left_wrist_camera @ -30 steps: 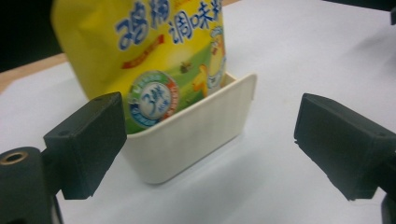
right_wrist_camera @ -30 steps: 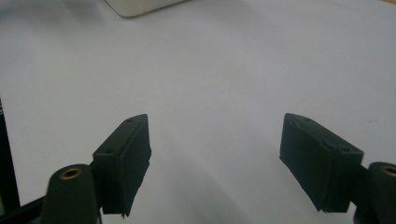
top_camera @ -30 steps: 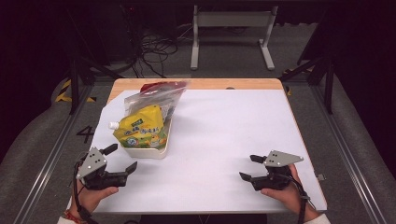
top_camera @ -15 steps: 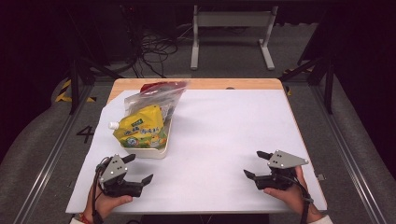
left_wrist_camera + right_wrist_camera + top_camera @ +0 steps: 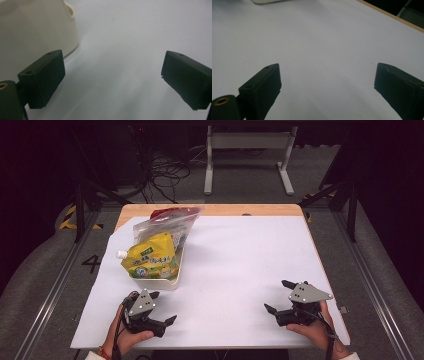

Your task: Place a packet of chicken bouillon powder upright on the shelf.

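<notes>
From the high view, my left claw (image 5: 159, 309) sits open on the bench (image 5: 240, 270) just short of the cream tub (image 5: 155, 281); the yellow pouch (image 5: 149, 261) lies on it, long axis across, spout to the left. I judge this the approach; next I must reach for the pouch. My right claw (image 5: 282, 296) rests well apart.

Left gripper view: jaws wide, nothing between, tub wall (image 5: 37, 27) close ahead.

Right gripper view: right claw's jaws have just been opening, empty over bare bench.

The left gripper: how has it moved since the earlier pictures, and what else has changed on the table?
The left gripper slid from the table's left edge toward the middle, ending just in front of the cream tub, open and empty. The right gripper kept its place; its jaws have just been opening, with nothing between them. The yellow pouch and the clear bag stayed put.
</notes>
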Motion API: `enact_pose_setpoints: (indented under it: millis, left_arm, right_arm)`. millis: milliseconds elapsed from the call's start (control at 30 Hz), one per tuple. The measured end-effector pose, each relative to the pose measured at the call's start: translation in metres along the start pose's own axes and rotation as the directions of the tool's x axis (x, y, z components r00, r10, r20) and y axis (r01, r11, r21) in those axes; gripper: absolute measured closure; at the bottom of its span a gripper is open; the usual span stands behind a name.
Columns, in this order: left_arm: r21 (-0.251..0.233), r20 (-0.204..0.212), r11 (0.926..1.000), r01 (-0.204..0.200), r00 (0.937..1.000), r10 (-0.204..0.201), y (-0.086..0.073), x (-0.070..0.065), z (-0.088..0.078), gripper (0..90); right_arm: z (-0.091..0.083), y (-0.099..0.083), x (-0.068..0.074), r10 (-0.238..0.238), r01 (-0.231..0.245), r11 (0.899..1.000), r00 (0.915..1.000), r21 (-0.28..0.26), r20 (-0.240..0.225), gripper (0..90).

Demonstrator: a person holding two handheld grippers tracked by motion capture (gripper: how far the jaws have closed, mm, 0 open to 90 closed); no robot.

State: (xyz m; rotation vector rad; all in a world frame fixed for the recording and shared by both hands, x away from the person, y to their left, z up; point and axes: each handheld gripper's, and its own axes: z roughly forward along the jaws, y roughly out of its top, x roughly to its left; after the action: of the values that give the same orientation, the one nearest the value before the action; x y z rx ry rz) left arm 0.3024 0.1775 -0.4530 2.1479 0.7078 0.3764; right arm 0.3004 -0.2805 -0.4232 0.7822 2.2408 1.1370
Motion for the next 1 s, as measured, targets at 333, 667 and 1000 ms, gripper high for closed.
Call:
enact_pose_setpoints:
  millis: [333, 667, 1000]
  left_arm:
    - [0.01, 0.013, 0.9999, -0.006, 0.9999, 0.006, -0.001, 0.002, 0.003, 5.5]
    - [0.02, 0.006, 0.9998, -0.008, 1.0, 0.008, 0.0, 0.002, 0.007, 5.7]
    - [0.032, 0.004, 0.9994, -0.012, 0.9999, 0.012, 0.0, 0.005, 0.008, 5.7]
  right_arm:
    - [0.002, -0.001, 0.008, -0.027, 0.027, 0.999, 0.9996, 0.026, 0.004, 6.2]
    - [0.003, -0.003, 0.009, -0.029, 0.028, 0.999, 0.9995, 0.036, 0.014, 6.1]
    - [0.008, -0.007, 0.01, -0.034, 0.033, 0.998, 0.9994, 0.057, 0.011, 7.1]
